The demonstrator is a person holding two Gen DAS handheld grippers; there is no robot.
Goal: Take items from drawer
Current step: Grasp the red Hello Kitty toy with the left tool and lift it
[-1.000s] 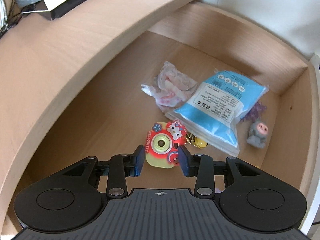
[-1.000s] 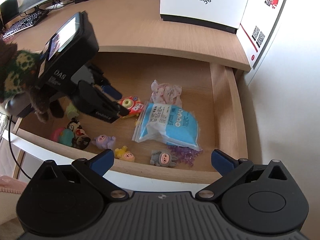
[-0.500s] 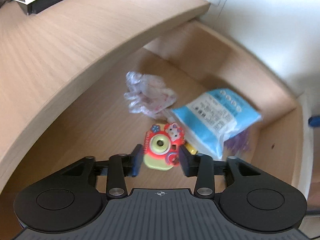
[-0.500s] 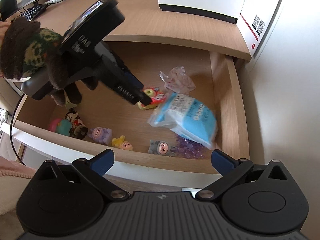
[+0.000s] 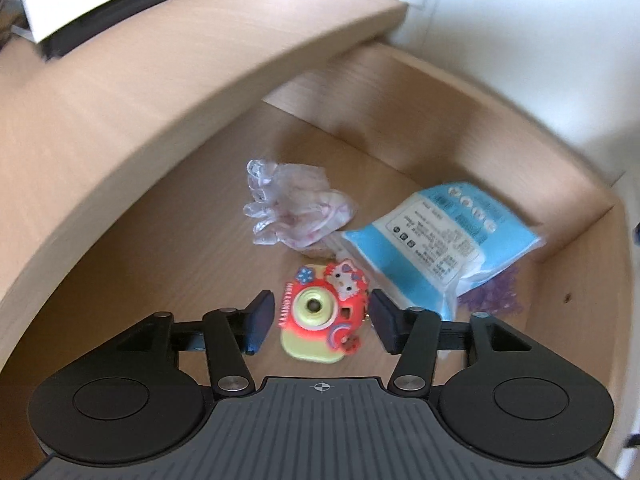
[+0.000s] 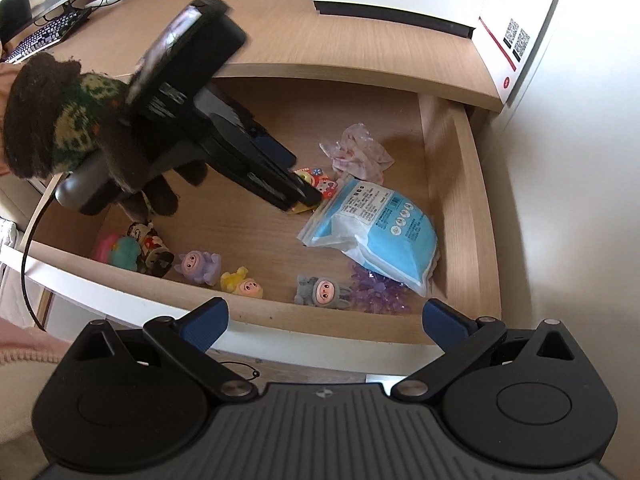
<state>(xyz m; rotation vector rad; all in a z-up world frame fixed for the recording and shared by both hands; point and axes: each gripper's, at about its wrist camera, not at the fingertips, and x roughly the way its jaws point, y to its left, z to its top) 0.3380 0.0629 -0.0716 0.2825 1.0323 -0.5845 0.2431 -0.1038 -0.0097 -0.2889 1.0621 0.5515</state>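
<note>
While the left gripper (image 5: 322, 318) brackets the toy camera (image 5: 322, 314) untouched, only the right gripper (image 6: 323, 320), jaws spread, shows 3 figurines (image 6: 242, 284).

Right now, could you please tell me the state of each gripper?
Left gripper: open around the toy camera, not yet clamped.
Right gripper: open, empty.

Bright, even daylight; motion blur in the left view; strong fisheye bending at edges.
</note>
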